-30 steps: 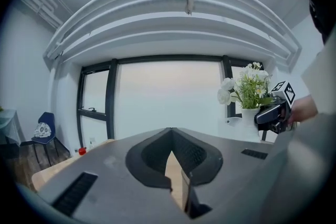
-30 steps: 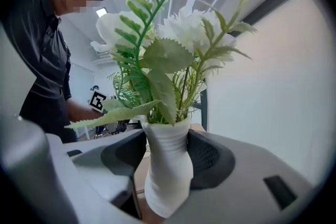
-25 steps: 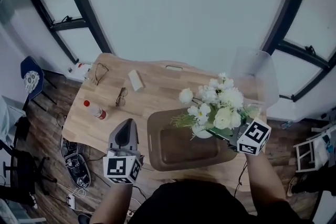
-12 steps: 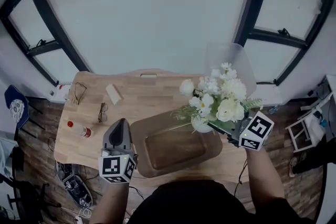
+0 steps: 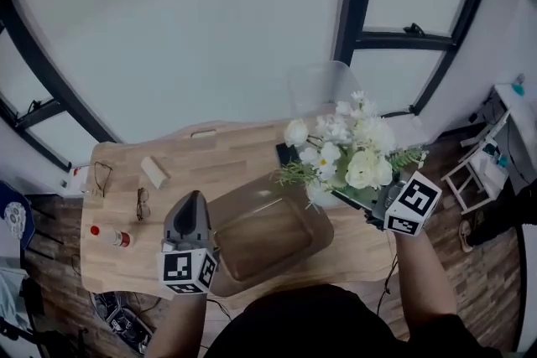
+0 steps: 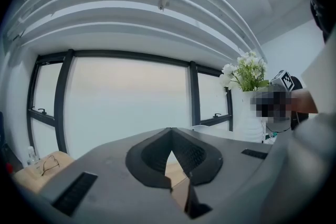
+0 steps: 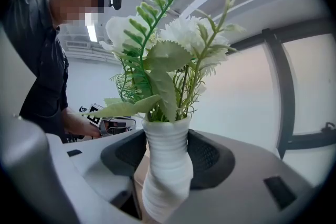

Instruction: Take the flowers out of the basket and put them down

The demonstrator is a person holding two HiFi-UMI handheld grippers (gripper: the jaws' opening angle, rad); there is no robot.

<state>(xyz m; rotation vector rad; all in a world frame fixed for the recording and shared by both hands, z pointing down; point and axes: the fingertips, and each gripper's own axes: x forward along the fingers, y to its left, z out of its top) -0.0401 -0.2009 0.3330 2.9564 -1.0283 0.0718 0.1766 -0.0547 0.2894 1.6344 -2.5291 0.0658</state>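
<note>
White flowers (image 5: 348, 151) with green fern leaves stand in a ribbed white vase (image 5: 320, 195). My right gripper (image 5: 340, 199) is shut on the vase (image 7: 167, 165) and holds it in the air, tilted, over the far right rim of the brown basket (image 5: 260, 235). In the right gripper view the pads (image 7: 210, 157) press on both sides of the vase and the flowers (image 7: 173, 39) fill the frame. My left gripper (image 5: 191, 201) hovers at the basket's left end, its jaws (image 6: 169, 136) shut with nothing between them.
On the wooden table (image 5: 226, 163) lie two pairs of glasses (image 5: 143, 204) (image 5: 101, 178), a white block (image 5: 154, 172), a red-capped bottle (image 5: 113, 237) and a dark flat object (image 5: 287, 153). A clear chair (image 5: 323, 88) stands behind the table, under the windows.
The head view has swung to the right. The vase of flowers has shifted from over the basket's right part to over its right rim. The left gripper has kept its place by the basket.
</note>
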